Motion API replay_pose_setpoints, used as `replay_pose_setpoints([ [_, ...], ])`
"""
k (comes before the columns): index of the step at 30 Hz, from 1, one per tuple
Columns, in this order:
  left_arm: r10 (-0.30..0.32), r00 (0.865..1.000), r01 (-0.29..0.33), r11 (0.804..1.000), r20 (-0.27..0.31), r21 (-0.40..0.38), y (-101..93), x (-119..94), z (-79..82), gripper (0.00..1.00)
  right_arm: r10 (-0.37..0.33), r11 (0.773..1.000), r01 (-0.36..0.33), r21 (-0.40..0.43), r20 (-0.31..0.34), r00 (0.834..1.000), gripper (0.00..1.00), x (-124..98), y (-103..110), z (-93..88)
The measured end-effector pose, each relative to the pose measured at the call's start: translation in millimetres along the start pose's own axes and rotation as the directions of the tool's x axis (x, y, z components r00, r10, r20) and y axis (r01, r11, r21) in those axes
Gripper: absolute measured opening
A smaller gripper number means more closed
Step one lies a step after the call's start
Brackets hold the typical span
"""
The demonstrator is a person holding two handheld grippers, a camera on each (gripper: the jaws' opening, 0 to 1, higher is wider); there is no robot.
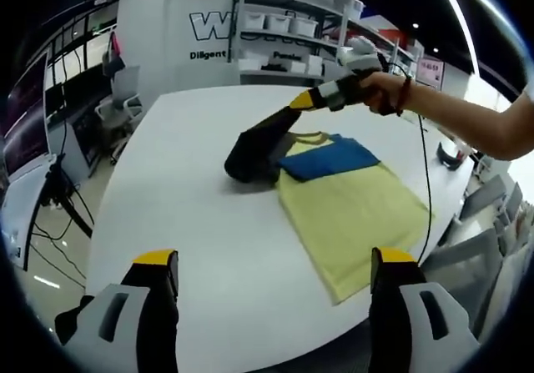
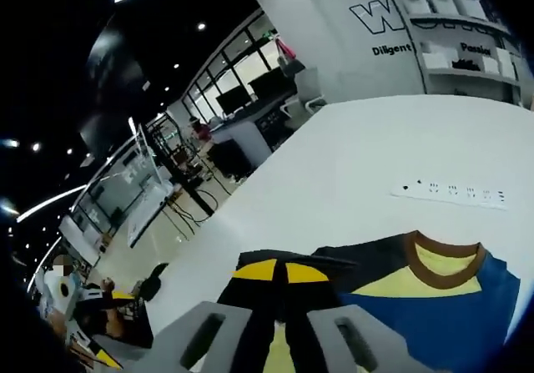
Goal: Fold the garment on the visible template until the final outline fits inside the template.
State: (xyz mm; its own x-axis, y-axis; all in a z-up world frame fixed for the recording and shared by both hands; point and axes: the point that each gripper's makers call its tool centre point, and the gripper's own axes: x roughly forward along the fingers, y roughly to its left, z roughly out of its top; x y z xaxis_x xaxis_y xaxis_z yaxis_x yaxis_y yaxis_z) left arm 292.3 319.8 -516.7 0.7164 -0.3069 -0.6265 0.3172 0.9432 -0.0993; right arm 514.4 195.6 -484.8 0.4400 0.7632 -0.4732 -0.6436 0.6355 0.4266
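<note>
The right gripper [image 2: 279, 283] has its yellow-tipped fingers [image 2: 254, 271] pinched together on the dark sleeve edge of the blue-and-yellow collared shirt [image 1: 327, 158], likely to fold it over the pale yellow rectangular template [image 1: 359, 219] at centre-right of the white table [image 1: 192, 198]; the left gripper [image 1: 275, 277] waits spread at bottom frame.

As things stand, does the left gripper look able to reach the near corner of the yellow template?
Probably yes. The left gripper is open over bare table, and nothing lies between it and the yellow template. The right gripper works at the garment, farther off.
</note>
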Motion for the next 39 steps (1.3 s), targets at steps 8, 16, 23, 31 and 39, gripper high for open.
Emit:
replay_pose_setpoints([
  [8, 0.044, 0.996, -0.053, 0.990, 0.075, 0.127, 3.2, 14, 33.5, 0.85, 0.092, 0.994, -0.092, -0.057, -0.014, 0.996, 0.00, -13, 51, -13.8],
  [16, 0.022, 0.978, -0.081, 0.957, 0.207, 0.278, -11.2, 39, 84.9, 0.57, 0.161, 0.985, -0.162, -0.057, -0.024, 0.987, 0.00, -19, 87, -33.5],
  [23, 0.000, 0.979, -0.077, 0.924, 0.202, 0.375, -27.7, 63, 93.9, 0.39, 0.187, 0.982, -0.187, -0.002, -0.028, 0.982, 0.00, -23, 104, -42.6],
  [31, -0.007, 0.979, -0.087, 0.891, 0.206, 0.445, -38.5, 77, 100.6, 0.25, 0.192, 0.980, -0.188, 0.069, -0.054, 0.980, 0.00, -26, 113, -51.2],
  [39, -0.009, 0.977, -0.094, 0.876, 0.212, 0.473, -42.9, 81, 103.4, 0.09, 0.182, 0.977, -0.175, 0.122, -0.047, 0.982, 0.00, -26, 117, -51.2],
])
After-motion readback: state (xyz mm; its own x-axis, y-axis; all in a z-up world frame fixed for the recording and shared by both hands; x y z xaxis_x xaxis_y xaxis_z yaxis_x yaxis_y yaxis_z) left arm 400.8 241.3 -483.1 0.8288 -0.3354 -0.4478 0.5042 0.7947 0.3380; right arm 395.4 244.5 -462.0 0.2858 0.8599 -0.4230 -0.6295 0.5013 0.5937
